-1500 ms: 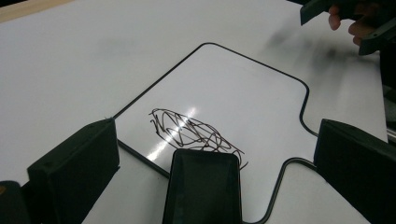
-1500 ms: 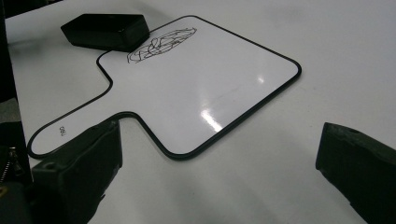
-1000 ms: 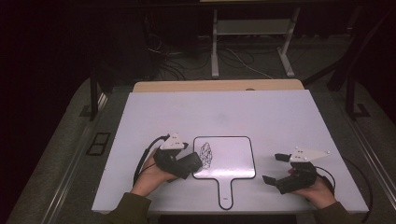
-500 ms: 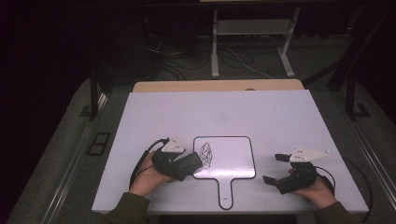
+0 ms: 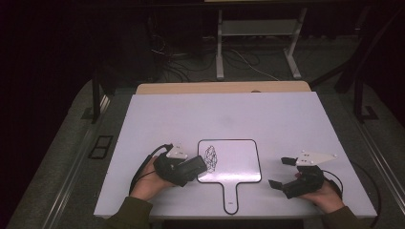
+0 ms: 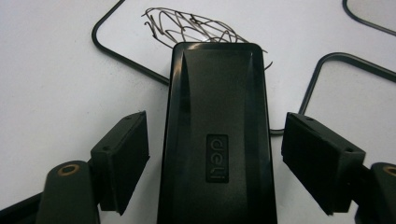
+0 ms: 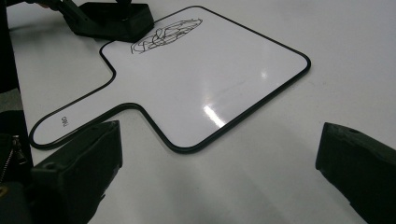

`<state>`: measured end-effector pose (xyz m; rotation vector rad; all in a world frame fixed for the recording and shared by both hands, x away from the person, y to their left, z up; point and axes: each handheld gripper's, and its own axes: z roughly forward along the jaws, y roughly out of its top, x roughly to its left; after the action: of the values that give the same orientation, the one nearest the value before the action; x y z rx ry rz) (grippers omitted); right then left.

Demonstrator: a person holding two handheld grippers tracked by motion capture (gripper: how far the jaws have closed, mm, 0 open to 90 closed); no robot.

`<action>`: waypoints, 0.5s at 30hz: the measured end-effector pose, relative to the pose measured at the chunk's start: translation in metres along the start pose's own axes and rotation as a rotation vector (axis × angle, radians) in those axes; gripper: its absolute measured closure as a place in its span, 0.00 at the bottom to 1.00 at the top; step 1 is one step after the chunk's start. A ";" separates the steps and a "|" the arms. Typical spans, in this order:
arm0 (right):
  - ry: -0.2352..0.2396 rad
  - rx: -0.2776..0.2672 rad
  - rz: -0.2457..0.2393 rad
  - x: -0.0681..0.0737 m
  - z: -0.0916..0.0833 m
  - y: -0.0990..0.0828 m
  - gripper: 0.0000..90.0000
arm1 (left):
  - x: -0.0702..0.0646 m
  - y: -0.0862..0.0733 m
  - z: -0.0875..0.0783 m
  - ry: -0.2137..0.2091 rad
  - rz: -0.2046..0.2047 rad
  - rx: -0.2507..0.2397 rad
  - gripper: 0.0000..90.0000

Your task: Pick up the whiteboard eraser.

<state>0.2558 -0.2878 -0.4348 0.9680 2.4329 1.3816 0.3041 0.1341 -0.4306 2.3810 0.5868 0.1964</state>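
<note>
Since the earlier frame your left gripper (image 5: 198, 168) has crept a little toward the scribble while its jaws have been closing around the black whiteboard eraser (image 6: 215, 135); in the left gripper view the eraser sits between them, but a gap shows on each side, so the pads are not yet pressing on it. It lies on the left edge of the handled whiteboard (image 5: 239, 162), its far end just touching the black scribble (image 5: 210, 157), which puts it where a wipe could start. Your right gripper (image 5: 282, 172) rests on the white table (image 5: 267, 114) to the right of the board, jaws spread wide with nothing between them, well apart from the work, probably ready to steady the board.
</note>
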 end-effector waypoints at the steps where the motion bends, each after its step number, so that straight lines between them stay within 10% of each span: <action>1: 0.000 0.000 0.000 0.000 0.000 0.000 0.00 | 0.000 0.000 0.001 0.004 0.000 0.002 0.25; 15: 0.003 0.006 -0.008 0.000 0.000 0.000 0.00 | 0.002 -0.002 0.002 -0.019 0.009 0.030 0.35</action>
<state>0.2558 -0.2880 -0.4348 0.9567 2.4416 1.3745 0.3056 0.1351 -0.4338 2.4119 0.5737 0.1693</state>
